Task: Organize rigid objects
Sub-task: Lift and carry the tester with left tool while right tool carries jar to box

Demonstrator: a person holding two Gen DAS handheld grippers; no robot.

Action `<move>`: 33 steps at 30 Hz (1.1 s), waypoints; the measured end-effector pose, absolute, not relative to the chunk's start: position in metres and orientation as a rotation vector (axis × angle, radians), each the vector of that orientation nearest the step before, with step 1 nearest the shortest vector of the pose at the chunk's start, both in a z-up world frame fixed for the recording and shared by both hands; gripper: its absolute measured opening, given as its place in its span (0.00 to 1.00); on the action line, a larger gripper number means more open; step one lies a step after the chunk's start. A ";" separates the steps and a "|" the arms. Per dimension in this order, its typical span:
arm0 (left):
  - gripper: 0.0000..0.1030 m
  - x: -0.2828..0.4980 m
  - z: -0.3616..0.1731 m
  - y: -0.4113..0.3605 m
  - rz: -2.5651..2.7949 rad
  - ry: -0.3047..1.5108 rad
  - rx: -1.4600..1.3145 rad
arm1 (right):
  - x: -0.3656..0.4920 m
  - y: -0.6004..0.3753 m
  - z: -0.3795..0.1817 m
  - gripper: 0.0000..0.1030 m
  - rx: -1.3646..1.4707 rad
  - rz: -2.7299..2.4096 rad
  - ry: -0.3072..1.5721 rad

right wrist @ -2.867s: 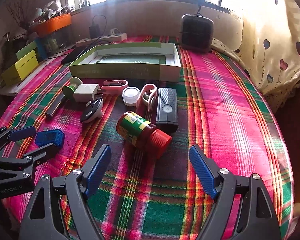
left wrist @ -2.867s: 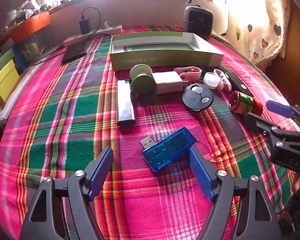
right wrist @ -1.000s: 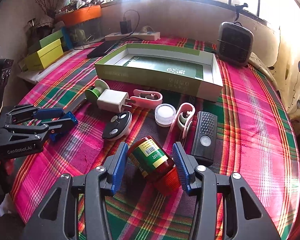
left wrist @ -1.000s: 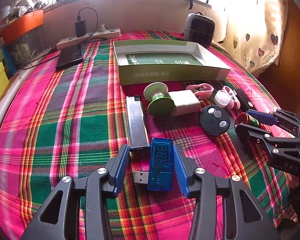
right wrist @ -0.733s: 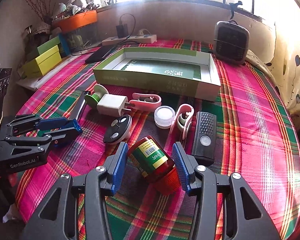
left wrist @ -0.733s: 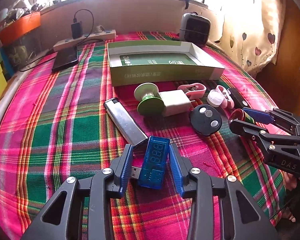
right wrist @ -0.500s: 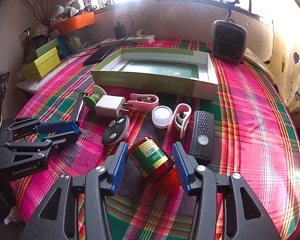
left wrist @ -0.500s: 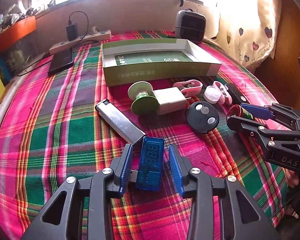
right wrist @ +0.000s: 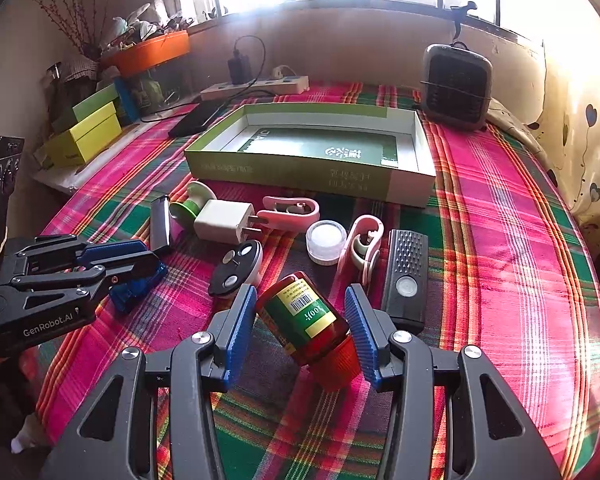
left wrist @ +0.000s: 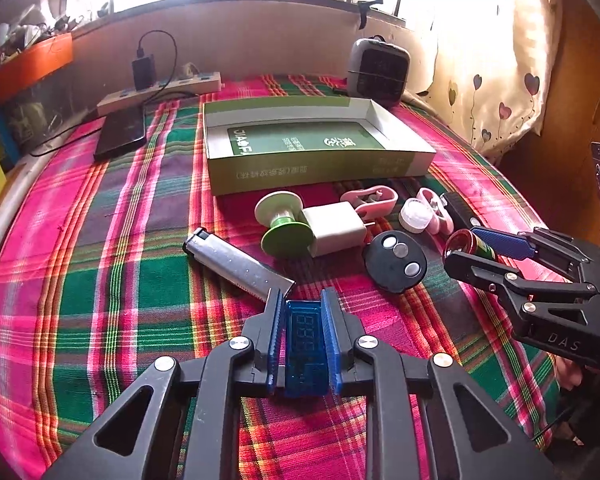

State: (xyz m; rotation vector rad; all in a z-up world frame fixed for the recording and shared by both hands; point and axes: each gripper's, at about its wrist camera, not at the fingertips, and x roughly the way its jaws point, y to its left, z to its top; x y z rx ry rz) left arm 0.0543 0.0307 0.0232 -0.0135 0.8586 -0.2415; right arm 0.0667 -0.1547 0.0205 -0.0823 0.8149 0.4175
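My left gripper (left wrist: 303, 312) is shut on a blue USB meter (left wrist: 305, 344), its display facing up, just above the plaid cloth. It also shows in the right wrist view (right wrist: 136, 288). My right gripper (right wrist: 300, 312) is shut on a red bottle with a green label (right wrist: 306, 320), held tilted with its cap toward me. The open green box (left wrist: 312, 148) stands beyond the clutter, nothing loose in it.
On the cloth lie a silver lighter (left wrist: 236, 262), a green spool (left wrist: 286, 226), a white charger (left wrist: 334, 228), a black key fob (left wrist: 396, 266), pink clips (right wrist: 364, 244), a white cap (right wrist: 326, 238) and a black remote (right wrist: 406, 276). A heater (right wrist: 456, 88), phone (left wrist: 120, 136) and power strip (left wrist: 160, 92) sit at the back.
My left gripper has closed fully on the USB meter, which now lies straight between the fingers, and has lifted slightly. The right gripper still holds the bottle, a little higher.
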 end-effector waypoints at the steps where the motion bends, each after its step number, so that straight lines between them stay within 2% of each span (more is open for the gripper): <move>1: 0.16 0.055 0.024 0.032 -0.241 0.859 -0.017 | 0.067 -0.154 0.022 0.46 -0.083 0.416 0.812; 9: 0.17 0.057 0.024 0.043 -0.260 0.888 -0.040 | 0.068 -0.153 0.027 0.46 -0.075 0.417 0.807; 11: 0.28 0.057 0.021 0.045 -0.257 0.903 -0.042 | 0.066 -0.152 0.027 0.46 -0.080 0.422 0.806; 16: 0.33 0.054 0.019 0.040 -0.267 0.917 -0.018 | 0.068 -0.151 0.023 0.46 -0.069 0.420 0.823; 24: 0.32 0.052 0.010 0.020 -0.273 0.943 0.085 | 0.069 -0.153 0.023 0.46 -0.061 0.412 0.823; 25: 0.32 0.052 0.010 0.019 -0.271 0.942 0.095 | 0.069 -0.153 0.022 0.46 -0.060 0.410 0.824; 27: 0.20 0.051 0.011 0.020 -0.256 0.938 0.103 | 0.069 -0.153 0.021 0.46 -0.056 0.411 0.829; 33: 0.20 0.052 0.015 0.024 -0.252 0.919 0.075 | 0.069 -0.155 0.022 0.46 -0.052 0.407 0.827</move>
